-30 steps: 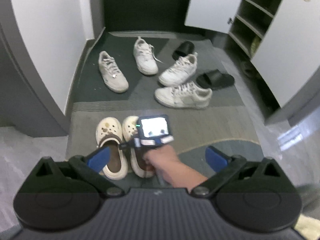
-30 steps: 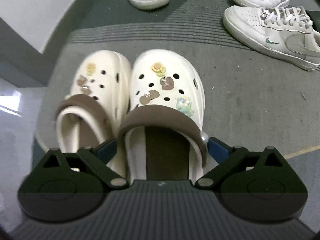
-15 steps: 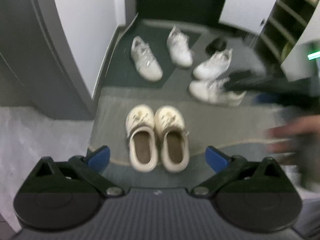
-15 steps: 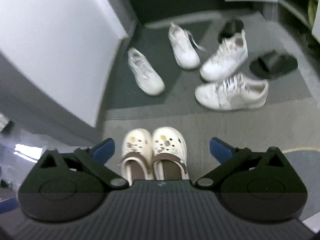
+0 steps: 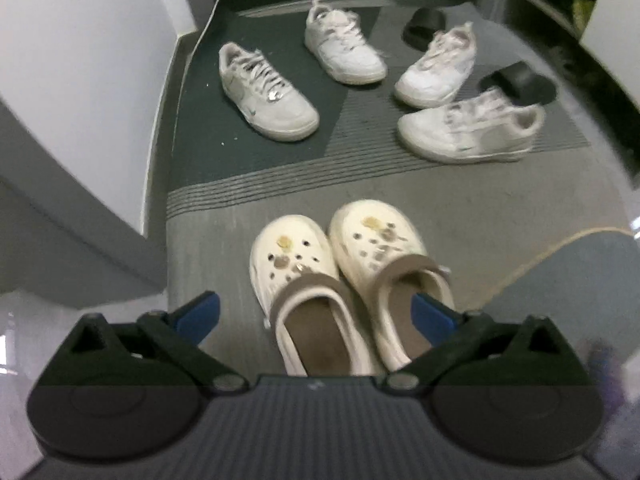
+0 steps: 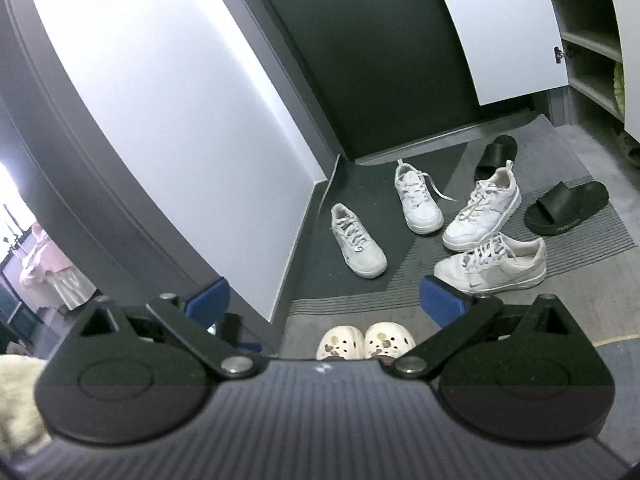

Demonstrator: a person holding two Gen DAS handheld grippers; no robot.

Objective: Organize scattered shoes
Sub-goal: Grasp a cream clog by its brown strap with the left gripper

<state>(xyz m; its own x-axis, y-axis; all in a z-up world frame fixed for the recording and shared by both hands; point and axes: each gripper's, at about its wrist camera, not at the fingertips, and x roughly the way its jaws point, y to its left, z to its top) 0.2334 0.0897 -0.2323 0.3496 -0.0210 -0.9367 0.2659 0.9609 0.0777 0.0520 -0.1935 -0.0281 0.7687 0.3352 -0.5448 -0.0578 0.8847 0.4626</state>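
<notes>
Entry mat, six shoes loose, one pair already lined up.

Left gripper (image 5: 316,314): jaws wide apart, empty, low over the pair of cream clogs (image 5: 344,276). The clogs sit side by side, sides touching, toes pointing away, near the front edge of the grey mat (image 5: 500,216). They look done.

Right gripper (image 6: 324,300): jaws also spread, nothing between them, held higher and looking across the whole entry.

Still scattered beyond the ribbed strip:
- Left sneaker (image 6: 357,245), alone on the dark part of the mat by the wall.
- Middle sneaker (image 6: 418,202), one lace trailing loose on the floor.
- Two more sneakers on the right, one angled (image 6: 484,214), one lying crosswise (image 6: 492,266), close together, possibly touching.
- Two black slides, one far back near the door (image 6: 496,156), one at the right (image 6: 566,208), well apart.

Handling, as judged:
- Sneakers likely light, with a firm sole and soft upper. Best hold is probably the heel collar or the padded rim of the opening; a pinch on laces or tongue would let the shoe swing and twist.
- Loose lace could snag or drag.
- Slides look like one-piece foam: very light, springy. The strap is the obvious place to clamp.
- Clogs: stiff foam, brown heel strap swivels, so the side wall is safer.

Open shoe cupboard (image 6: 588,32) at right, shelves visible.
</notes>
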